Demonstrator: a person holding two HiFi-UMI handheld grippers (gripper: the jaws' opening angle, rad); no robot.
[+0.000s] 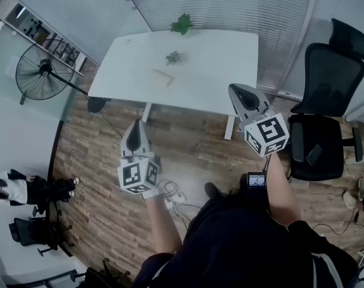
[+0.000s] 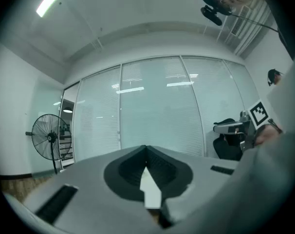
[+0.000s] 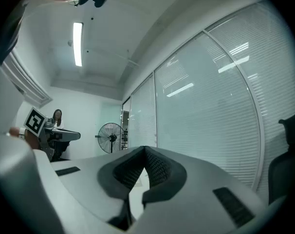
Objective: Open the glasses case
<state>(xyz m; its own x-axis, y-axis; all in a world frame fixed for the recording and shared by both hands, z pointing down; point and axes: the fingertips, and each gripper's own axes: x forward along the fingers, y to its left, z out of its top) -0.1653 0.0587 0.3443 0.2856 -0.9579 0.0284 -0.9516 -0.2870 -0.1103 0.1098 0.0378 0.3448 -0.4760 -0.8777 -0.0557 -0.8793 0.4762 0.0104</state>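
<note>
The glasses case [image 1: 162, 77] is a flat beige thing lying near the middle of the white table [image 1: 230, 53]. Both grippers hang in the air over the wooden floor, short of the table's near edge and well away from the case. My left gripper [image 1: 134, 123] points at the table, its jaws shut with nothing between them [image 2: 146, 148]. My right gripper [image 1: 233, 89] is higher and nearer the table's right corner, also shut and empty [image 3: 144, 148]. Each gripper view looks level at the glass wall, and the case is in neither.
A small grey-green object [image 1: 174, 57] and a green plant [image 1: 182, 24] sit farther back on the table. A black office chair [image 1: 326, 101] stands at the right, a floor fan [image 1: 41, 72] at the left. Cables [image 1: 170, 191] lie on the floor. A person [image 1: 14, 188] sits far left.
</note>
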